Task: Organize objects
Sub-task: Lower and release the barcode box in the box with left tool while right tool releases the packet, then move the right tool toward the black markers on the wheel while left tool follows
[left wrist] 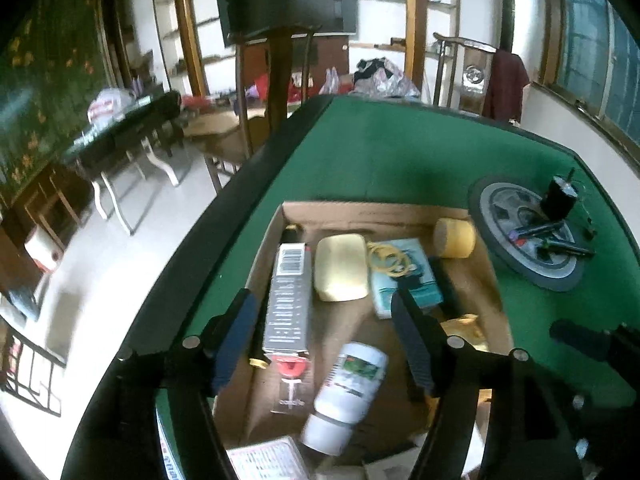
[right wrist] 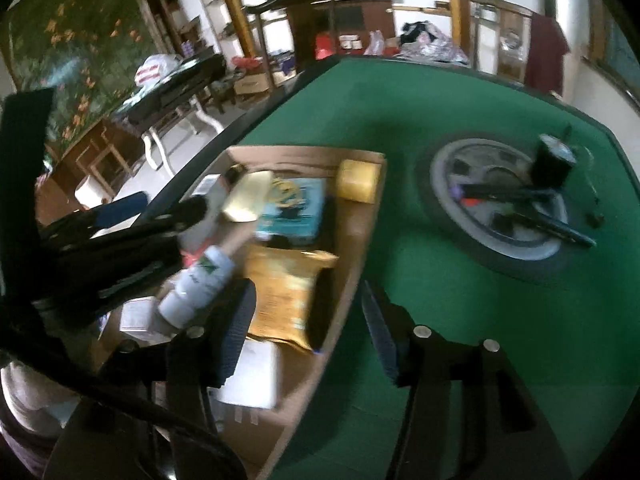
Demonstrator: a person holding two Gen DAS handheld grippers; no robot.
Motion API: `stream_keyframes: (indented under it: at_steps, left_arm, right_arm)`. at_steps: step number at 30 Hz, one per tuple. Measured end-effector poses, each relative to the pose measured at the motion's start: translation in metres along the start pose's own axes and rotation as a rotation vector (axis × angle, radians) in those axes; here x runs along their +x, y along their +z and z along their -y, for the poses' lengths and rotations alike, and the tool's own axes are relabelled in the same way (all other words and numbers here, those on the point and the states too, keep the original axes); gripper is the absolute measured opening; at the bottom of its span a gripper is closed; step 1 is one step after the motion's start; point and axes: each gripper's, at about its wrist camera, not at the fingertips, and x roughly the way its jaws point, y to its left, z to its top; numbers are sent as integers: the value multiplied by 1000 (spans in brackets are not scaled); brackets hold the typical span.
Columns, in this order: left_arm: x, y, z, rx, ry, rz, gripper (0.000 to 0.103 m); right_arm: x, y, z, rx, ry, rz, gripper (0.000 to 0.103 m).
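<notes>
A cardboard box [left wrist: 384, 212] lies on the green table [left wrist: 400, 160]. It holds a grey carton [left wrist: 289, 304], a pale soap bar [left wrist: 341, 268], a teal booklet [left wrist: 404, 276], a yellow roll [left wrist: 456, 237] and a white bottle [left wrist: 348, 392]. My left gripper [left wrist: 320, 340] is open above the box, with the bottle lying loose below it. My right gripper [right wrist: 308, 320] is open over the box's right wall [right wrist: 352, 264], above a yellow packet [right wrist: 288, 296]. The bottle [right wrist: 200, 284] and the left gripper's fingers [right wrist: 176, 216] also show in the right wrist view.
A grey wheel [left wrist: 524, 236] lies on the table right of the box, with pens [left wrist: 540, 232] and a black cylinder [left wrist: 560, 196] on it. The wheel [right wrist: 500, 204] also shows in the right wrist view. The table's black edge [left wrist: 192, 264] runs on the left. Chairs stand beyond.
</notes>
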Motion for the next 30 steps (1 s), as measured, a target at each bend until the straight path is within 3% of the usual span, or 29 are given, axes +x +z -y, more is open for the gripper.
stream_keyframes:
  at_steps: [6,13,17,24,30]
  left_arm:
    - [-17,2,37,63,-12,22,65]
    - [-32,10,71,55,-158,9,65]
    - [-39,16,98,92,-235,28,65]
    - [-28,25,128,134,-281,-8,65]
    - [-16,30,128,112,-333,-58,65]
  right_arm:
    - [-20,-8,62,87,-48,24,54]
    - [-48,-7,159,199,-164,75,54]
    - [-47,4,205,263,-155,80,54]
    - [-9,37,216,225,-116,58,54]
    - [35,60,204,56,-116,-32,57]
